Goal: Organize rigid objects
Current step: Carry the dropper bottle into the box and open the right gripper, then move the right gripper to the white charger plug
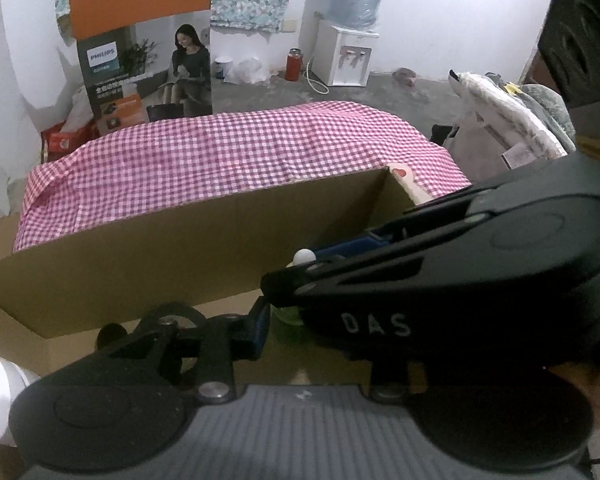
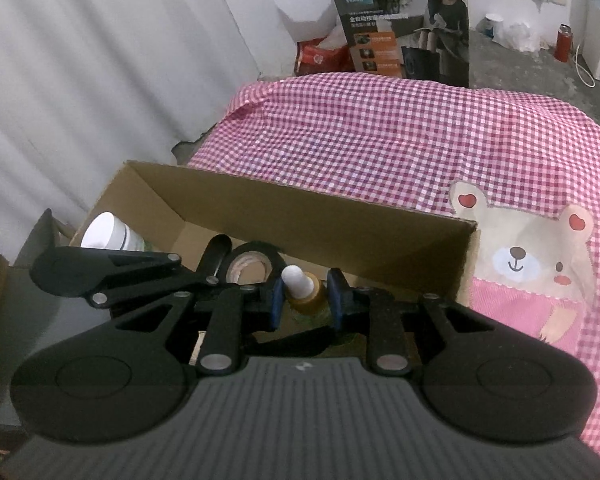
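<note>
Holding a small amber glass bottle with a white dropper cap [image 2: 302, 286] over the open brown cardboard box [image 2: 300, 216], the right gripper [image 2: 306, 300] has its blue pads clamped on the bottle's body. I judge it light, stiff, smooth and breakable; the wider body beats the tapered cap for grip. Just left, the left gripper [image 1: 260, 320] looks nearly closed, but whether it holds anything I cannot tell. A black tape roll [image 2: 252, 262] and white paper cup [image 2: 110, 232] lie inside. Beyond: pink gingham cloth [image 2: 380, 140], grey concrete floor [image 1: 380, 92].
</note>
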`<state>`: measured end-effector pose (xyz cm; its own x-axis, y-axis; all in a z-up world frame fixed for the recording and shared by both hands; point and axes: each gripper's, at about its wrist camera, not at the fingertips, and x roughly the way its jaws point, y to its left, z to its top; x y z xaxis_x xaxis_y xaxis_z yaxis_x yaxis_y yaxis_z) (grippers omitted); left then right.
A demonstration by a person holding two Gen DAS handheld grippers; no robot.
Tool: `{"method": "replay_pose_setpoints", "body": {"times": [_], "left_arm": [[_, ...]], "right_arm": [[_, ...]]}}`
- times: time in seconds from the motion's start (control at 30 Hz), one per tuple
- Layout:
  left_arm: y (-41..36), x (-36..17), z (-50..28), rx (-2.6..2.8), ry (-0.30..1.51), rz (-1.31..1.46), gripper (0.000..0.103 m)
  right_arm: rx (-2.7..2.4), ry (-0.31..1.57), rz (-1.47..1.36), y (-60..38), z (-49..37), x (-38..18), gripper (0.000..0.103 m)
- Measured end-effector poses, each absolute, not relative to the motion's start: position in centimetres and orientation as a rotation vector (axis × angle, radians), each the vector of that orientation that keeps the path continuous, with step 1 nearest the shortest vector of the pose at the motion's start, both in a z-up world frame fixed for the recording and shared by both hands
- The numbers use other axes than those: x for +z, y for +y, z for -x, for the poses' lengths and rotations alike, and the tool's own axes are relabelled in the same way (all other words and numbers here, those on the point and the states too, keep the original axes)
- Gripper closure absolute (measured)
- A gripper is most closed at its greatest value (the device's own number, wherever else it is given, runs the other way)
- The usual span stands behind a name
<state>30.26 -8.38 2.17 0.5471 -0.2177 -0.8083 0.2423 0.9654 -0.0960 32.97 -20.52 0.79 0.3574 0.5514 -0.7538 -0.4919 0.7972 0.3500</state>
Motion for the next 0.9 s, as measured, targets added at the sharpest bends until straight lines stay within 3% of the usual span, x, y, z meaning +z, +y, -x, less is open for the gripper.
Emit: {"method": "replay_pose_setpoints", "body": {"times": [0.23,0.4,0.5,0.57,0.67,0.73,0.9], "left_arm": [[-8.6,3.2,-29.5,-0.274,0.914,-0.037,0.053],[-8.5,4.7,-28.0,-0.283,0.867,-0.030,0.038],[-8.1,6.3,-26.3,-0.294,0.813,-0.020,0.029],[-7.7,7.5,-24.7,-0.301,0.764,-0.009,0.017],[-6.9,9.0,-22.3,-0.311,0.705,0.004,0.012],[-6.5,9.8,-20.6,-0.318,0.685,0.015,0.011],[-4.9,10.9,-16.4,-0.323,0.625,0.061,0.008]], "right_arm": [[0.663,0.986,-0.086,-20.7,-33.0,1.2,0.073],[0.652,0.955,-0.121,-21.6,-32.0,2.3,0.069],[0.656,0.881,-0.160,-23.0,-30.1,4.2,0.056],[0.654,0.818,-0.178,-24.1,-28.1,5.6,0.050],[0.648,0.708,-0.191,-25.7,-24.5,8.0,0.038],[0.643,0.642,-0.203,-26.7,-22.1,9.3,0.022],[0.620,0.505,-0.224,-28.9,-15.4,11.6,0.007]]}}
